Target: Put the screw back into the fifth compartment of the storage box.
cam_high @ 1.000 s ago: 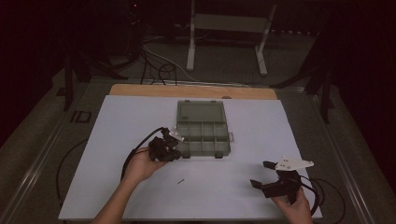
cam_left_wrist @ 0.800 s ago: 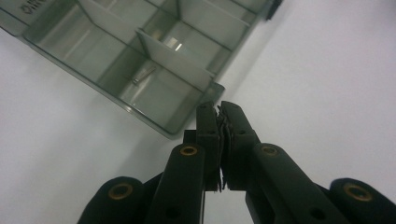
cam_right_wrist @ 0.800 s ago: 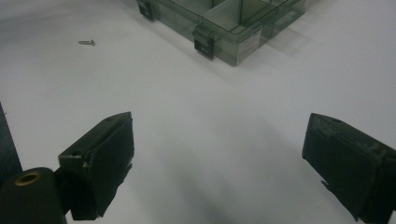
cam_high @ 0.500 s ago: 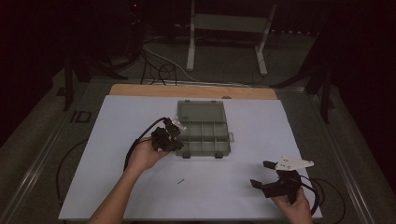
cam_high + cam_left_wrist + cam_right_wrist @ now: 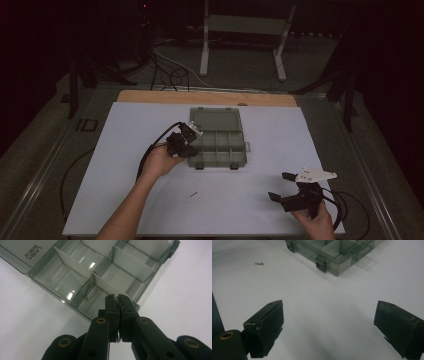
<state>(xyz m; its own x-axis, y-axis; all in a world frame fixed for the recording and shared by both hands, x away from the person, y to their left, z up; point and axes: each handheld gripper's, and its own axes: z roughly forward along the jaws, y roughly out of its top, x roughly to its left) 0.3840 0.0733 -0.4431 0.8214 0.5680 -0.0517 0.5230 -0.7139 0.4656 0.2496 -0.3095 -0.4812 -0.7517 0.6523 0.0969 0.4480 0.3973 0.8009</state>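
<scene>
Screws: we count two already in a near-corner compartment (image 5: 90, 293) of the organizer box (image 5: 216, 141), which sits mid-worktop (image 5: 125, 150), lid open. One screw (image 5: 193, 194) is left loose on the sheet, well apart from the box. Left gripper (image 5: 118, 297) hangs over the box edge, fingers clenched; whether they pinch anything, we can't tell. Right gripper (image 5: 287, 186) sits released, empty. Screws look small, slim, metallic.

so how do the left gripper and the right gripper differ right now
The left gripper has its fingers pressed shut; the right gripper has them spread wide. The left gripper sits at the edge of the compartment box; the right gripper rests apart from it, over bare white table. Both are black and hand-held.
</scene>
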